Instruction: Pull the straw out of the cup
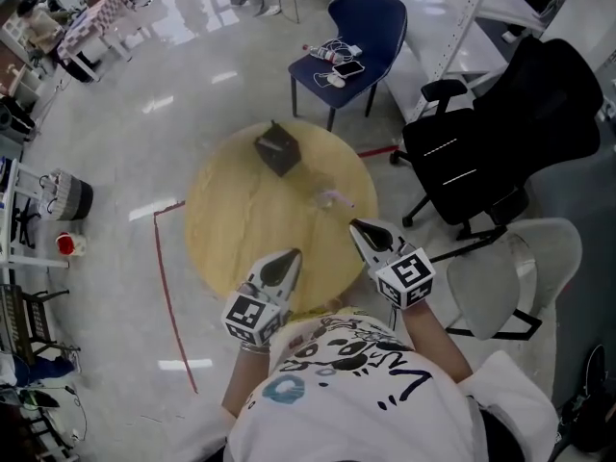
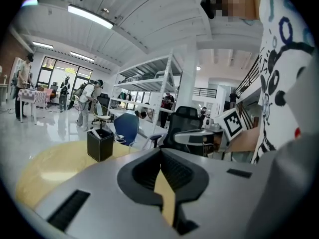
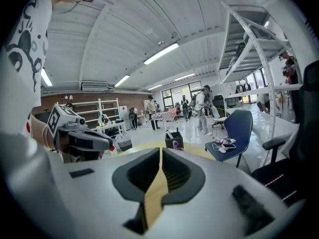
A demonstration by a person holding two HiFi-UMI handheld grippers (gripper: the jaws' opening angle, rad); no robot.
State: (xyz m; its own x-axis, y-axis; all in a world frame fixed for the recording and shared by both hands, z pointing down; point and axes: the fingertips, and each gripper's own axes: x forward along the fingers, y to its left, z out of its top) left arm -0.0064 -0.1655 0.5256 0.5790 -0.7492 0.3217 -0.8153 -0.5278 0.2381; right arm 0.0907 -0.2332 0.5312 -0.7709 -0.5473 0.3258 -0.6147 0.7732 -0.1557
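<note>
Extraction is not yet starting: I am holding my left gripper (image 1: 286,259) and right gripper (image 1: 359,228) pressed together and empty over the near edge of the table (image 1: 231,221), while the cup (image 1: 329,198), seemingly keeping its straw (image 1: 343,202) inside, is standing untouched just ahead of the right one.

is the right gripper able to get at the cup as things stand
Probably yes: only bare table lies between the right gripper and the cup, and the black box stands farther off. Its jaws are shut.
</note>
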